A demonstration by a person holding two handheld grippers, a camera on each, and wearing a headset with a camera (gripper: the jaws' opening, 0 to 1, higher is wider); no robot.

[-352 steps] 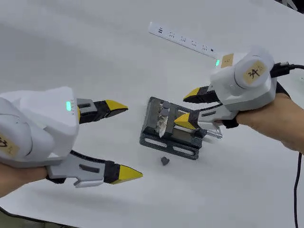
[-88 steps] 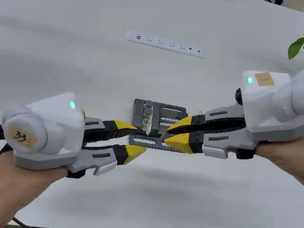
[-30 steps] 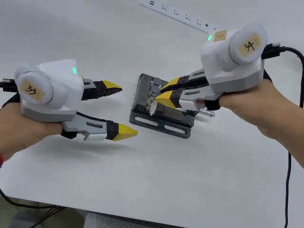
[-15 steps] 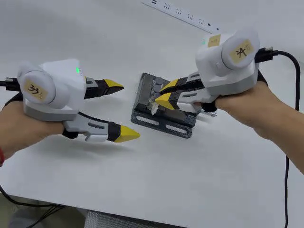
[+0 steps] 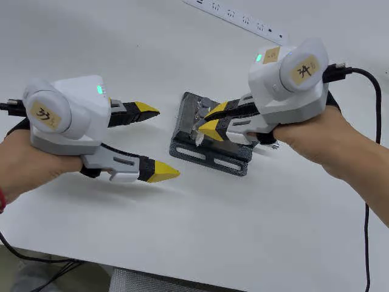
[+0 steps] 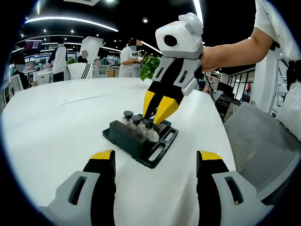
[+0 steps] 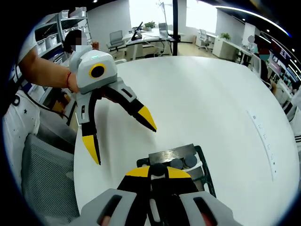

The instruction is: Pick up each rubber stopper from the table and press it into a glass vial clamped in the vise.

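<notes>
A dark vise (image 5: 209, 152) sits mid-table with glass vials clamped in a row. In the left gripper view the vise (image 6: 155, 146) holds three vials; the two far ones carry dark stoppers (image 6: 128, 114). My right gripper (image 5: 209, 121) hangs over the near vial, its yellow tips shut on a rubber stopper (image 7: 157, 168) that sits at the vial's mouth. The right gripper view has two more stoppers (image 7: 183, 162) just past that one. My left gripper (image 5: 158, 142) hovers left of the vise, open and with nothing in it; its own view has its jaws wide apart (image 6: 155, 159).
A white power strip (image 5: 237, 15) lies at the far side of the table. A black cable (image 5: 372, 121) trails from the right gripper. The table's near edge (image 5: 182, 277) runs along the bottom. People stand in the room behind, and a grey chair (image 6: 263, 141) is nearby.
The loose stopper that lay in front of the vise is gone from the table. My right gripper has come over the near vial and dipped slightly. The left gripper has opened wider.
</notes>
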